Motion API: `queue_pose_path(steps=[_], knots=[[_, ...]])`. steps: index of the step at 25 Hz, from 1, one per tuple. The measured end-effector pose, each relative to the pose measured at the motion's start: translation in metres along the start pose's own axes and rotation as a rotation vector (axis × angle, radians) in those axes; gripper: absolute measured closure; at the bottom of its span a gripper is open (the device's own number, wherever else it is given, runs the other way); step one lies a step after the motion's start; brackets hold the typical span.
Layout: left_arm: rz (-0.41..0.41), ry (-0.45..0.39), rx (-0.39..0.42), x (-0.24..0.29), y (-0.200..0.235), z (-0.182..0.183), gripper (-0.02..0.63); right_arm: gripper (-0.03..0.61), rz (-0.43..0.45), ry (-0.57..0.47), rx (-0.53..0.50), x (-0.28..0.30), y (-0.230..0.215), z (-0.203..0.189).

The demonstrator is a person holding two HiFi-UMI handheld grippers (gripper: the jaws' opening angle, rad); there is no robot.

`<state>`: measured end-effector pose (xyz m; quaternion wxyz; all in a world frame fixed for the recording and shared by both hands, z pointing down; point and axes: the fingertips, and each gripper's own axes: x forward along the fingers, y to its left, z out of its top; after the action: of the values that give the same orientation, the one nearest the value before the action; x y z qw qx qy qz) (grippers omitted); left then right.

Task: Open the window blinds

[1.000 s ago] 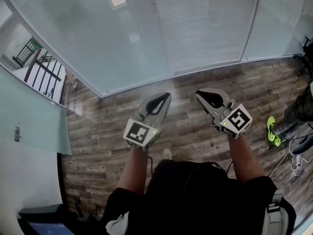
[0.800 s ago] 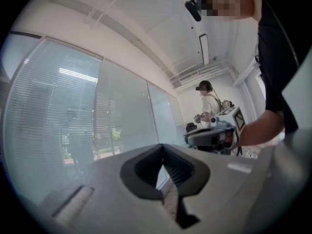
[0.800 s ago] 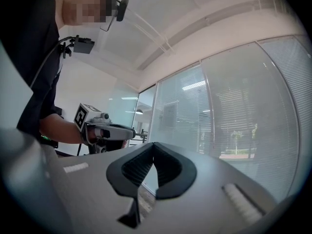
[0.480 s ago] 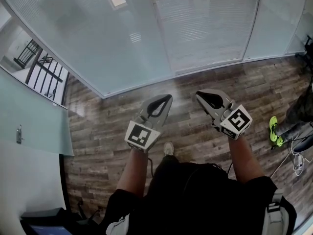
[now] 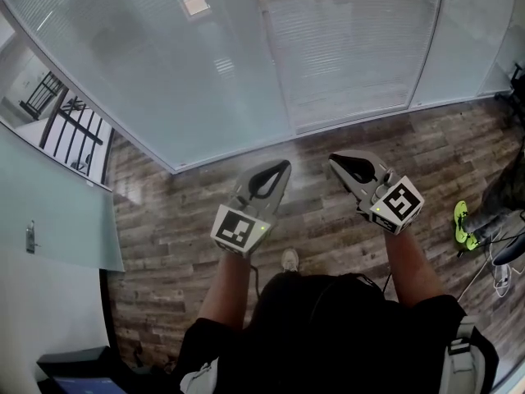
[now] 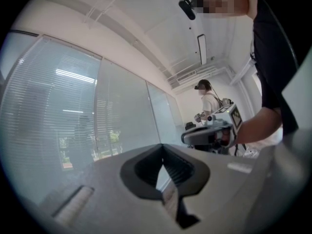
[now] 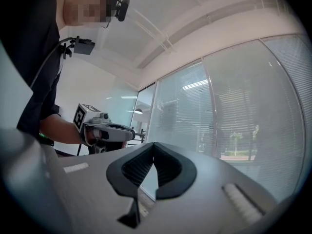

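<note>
The person had stepped nearer the glass wall (image 5: 205, 97) since a second earlier. Both grippers came forward over the wood-plank floor (image 5: 189, 220), and one shoe (image 5: 289, 259) now showed below them. The left gripper (image 5: 283, 165) and right gripper (image 5: 335, 161) were held side by side, apart, pointing at the wall. Each had its jaws closed tip to tip with nothing between them. The window blinds (image 5: 353, 48) hung behind the glass along the floor's far edge, slats apparently shut, untouched.
</note>
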<state>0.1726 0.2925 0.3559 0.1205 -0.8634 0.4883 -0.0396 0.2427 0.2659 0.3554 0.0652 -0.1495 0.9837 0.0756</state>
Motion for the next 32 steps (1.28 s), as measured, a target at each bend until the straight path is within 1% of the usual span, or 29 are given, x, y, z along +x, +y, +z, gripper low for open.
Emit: queue_pose_path(steps=[3, 7, 12, 15, 19, 25, 29, 32], knots=[[-0.023, -0.004, -0.012, 0.001, 0.017, -0.003, 0.609, 0.572, -0.013, 0.003, -0.011, 0.019, -0.006, -0.001], [-0.031, -0.031, 0.01, 0.001, 0.047, -0.013, 0.609, 0.572, -0.033, 0.002, 0.0, 0.045, -0.013, -0.004], [-0.061, -0.019, -0.03, 0.003, 0.086, -0.022, 0.609, 0.572, -0.073, 0.003, 0.006, 0.081, -0.027, -0.01], [-0.091, -0.036, -0.036, 0.005, 0.106, -0.025, 0.609, 0.572, -0.088, 0.014, 0.001, 0.102, -0.029, -0.013], [-0.117, -0.057, -0.037, 0.007, 0.131, -0.032, 0.609, 0.572, -0.119, -0.006, -0.008, 0.126, -0.038, -0.015], [-0.138, -0.041, -0.075, 0.006, 0.156, -0.039, 0.609, 0.572, -0.146, 0.03, -0.013, 0.15, -0.044, -0.023], [-0.133, -0.086, -0.058, 0.004, 0.175, -0.045, 0.609, 0.572, -0.151, 0.046, -0.038, 0.165, -0.05, -0.023], [-0.134, -0.083, -0.077, 0.002, 0.18, -0.049, 0.609, 0.572, -0.15, 0.064, -0.043, 0.17, -0.051, -0.027]])
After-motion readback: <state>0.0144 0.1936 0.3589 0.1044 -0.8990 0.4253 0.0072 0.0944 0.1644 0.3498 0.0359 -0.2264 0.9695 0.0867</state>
